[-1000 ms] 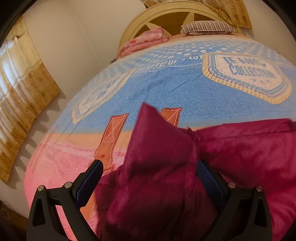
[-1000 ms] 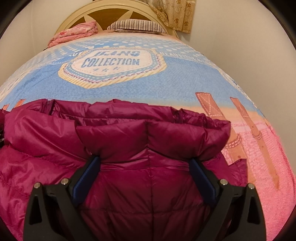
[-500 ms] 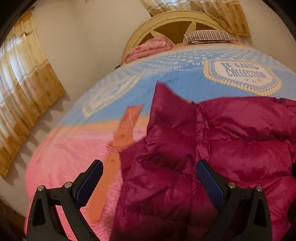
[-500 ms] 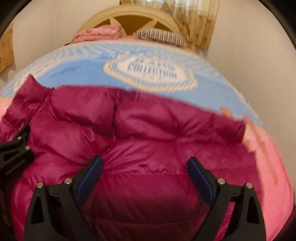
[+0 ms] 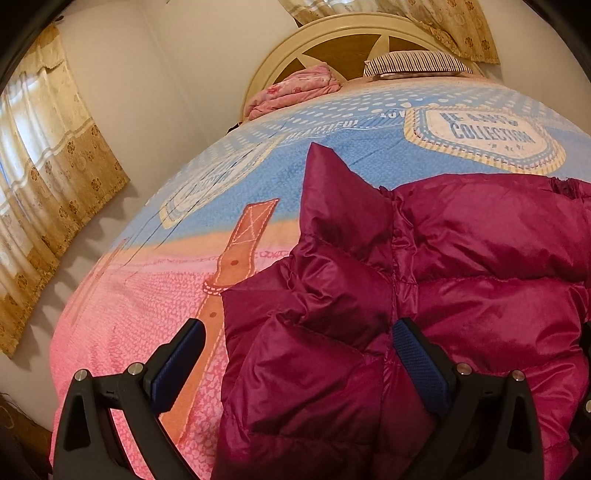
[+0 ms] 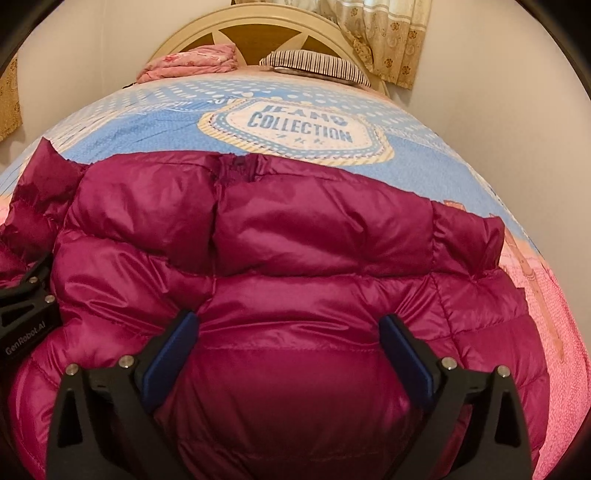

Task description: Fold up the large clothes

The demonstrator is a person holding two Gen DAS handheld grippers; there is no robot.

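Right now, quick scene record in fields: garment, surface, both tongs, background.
garment: magenta puffer jacket, lying on the bed
surface: blanket printed "JEANS COLLECTION"
left tongs: open, over the jacket's left edge
right tongs: open, over the jacket's middle
background: striped pillow, pink folded bedding, headboard, curtains

Words on the bedspread and on one tool

The bedspread (image 6: 424, 177) carries a white badge (image 6: 295, 129) with blue letters, "JEANS COLLECTION", clear from the right wrist view; from the left wrist view the same badge (image 5: 484, 136) shows "COLLECTION" well, while the upper word is blurred. Near it, on a pale blue band (image 5: 325, 129) of the print, I can read "BEAUTIFUL", and then some letters like "LOV" which are cut. On the black body of the left tongs (image 6: 26, 306), white letters say "GenRobot.AI".
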